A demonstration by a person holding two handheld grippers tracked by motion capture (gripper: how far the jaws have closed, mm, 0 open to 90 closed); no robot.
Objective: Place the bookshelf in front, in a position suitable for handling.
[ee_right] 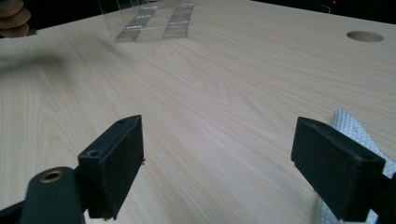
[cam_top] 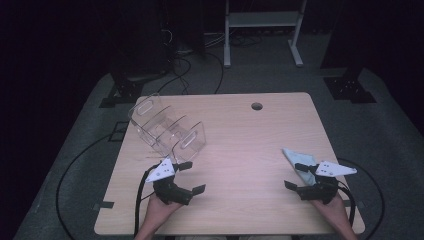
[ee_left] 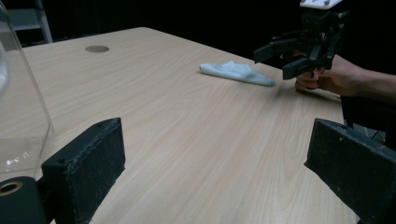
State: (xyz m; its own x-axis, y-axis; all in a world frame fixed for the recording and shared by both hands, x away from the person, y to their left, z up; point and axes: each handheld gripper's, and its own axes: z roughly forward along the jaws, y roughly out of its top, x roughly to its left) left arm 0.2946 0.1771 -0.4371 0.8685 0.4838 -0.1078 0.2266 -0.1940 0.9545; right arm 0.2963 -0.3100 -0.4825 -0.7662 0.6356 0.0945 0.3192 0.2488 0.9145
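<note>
Nearest the person, at the front edge of the pale wood-grain table (cam_top: 240, 150), two hands hold the tools low over bare wood. The left gripper (cam_top: 191, 176) has its black fingers (ee_left: 88, 161) spread wide with nothing between them; in its own view they frame only tabletop. It sits just in front of the clear acrylic organiser with upright dividers (cam_top: 167, 129), whose curved wall shows at the left edge of the left gripper view, close to the near finger but apart from it. That placement suggests this hand is set to steady or turn the organiser.

The right gripper (cam_top: 296, 176) is likewise wide open and grips nothing. Its fingers (ee_right: 114, 161) straddle bare wood, and the crumpled pale blue-white cloth (cam_top: 299, 158) lies just beyond and beside the finger seen at the right in the right gripper view; whether cloth and finger touch I cannot tell. The cloth rests flat on the table near its right edge, well apart from the organiser, so the likely plan is to pick it up with this hand and carry it across for wiping the clear plastic.

Farther back, a round cable hole (cam_top: 257, 106) pierces the table near its far edge. Beyond it stand a white metal frame (cam_top: 262, 30) and black cables (cam_top: 200, 65) on the dark floor.
</note>
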